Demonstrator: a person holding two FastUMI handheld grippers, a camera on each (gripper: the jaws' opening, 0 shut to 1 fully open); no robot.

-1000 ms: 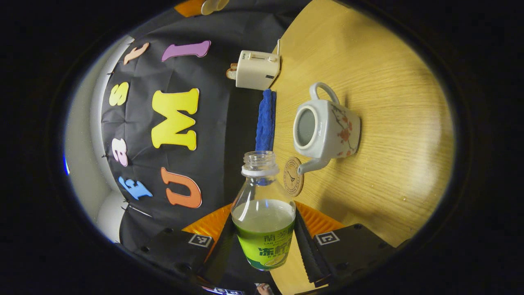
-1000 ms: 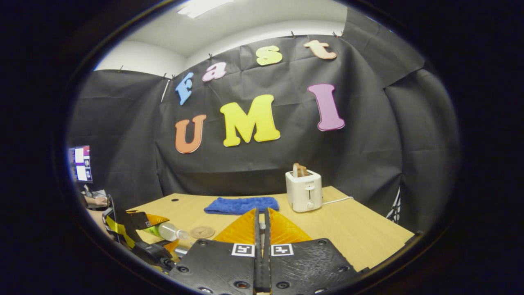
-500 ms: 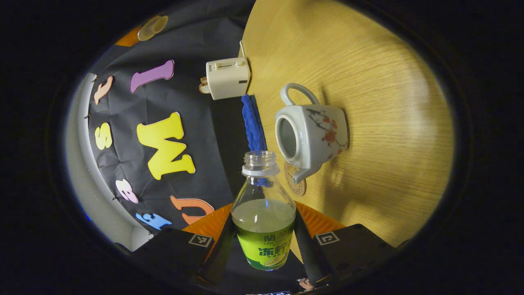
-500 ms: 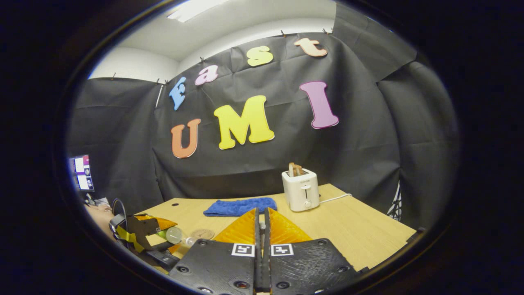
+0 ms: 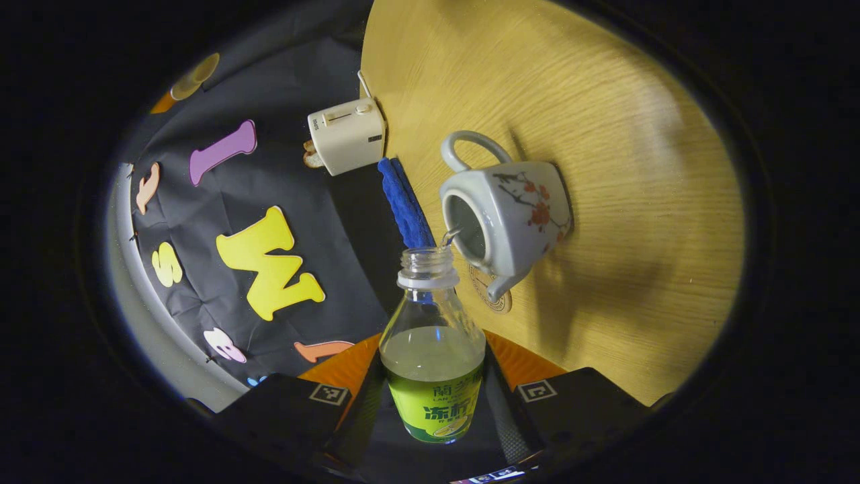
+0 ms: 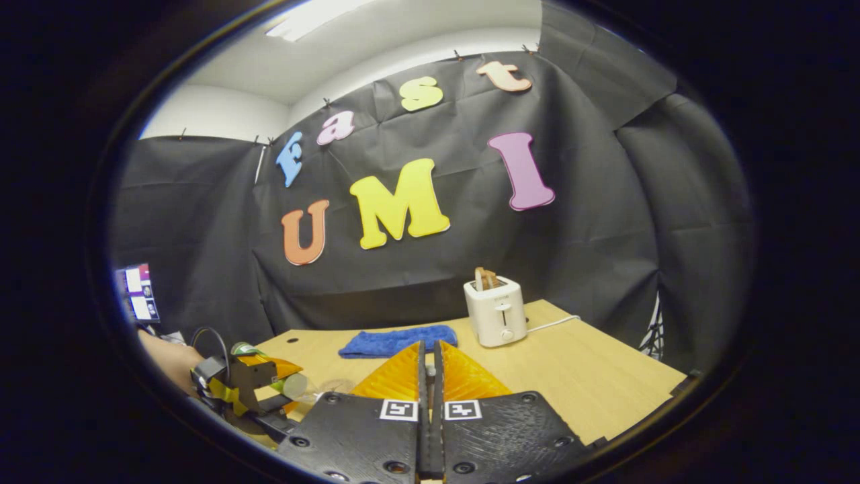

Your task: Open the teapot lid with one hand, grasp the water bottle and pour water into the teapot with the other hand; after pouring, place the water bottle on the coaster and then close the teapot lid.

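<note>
coaster (image 5: 489, 293) half hidden behind teapot (image 5: 505, 212) spout, bottle (image 5: 433, 349) base out of sight

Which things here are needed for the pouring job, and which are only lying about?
Needed: water bottle, held in the left gripper; teapot, lid off; coaster.
Lying about: toaster, blue cloth.
</note>
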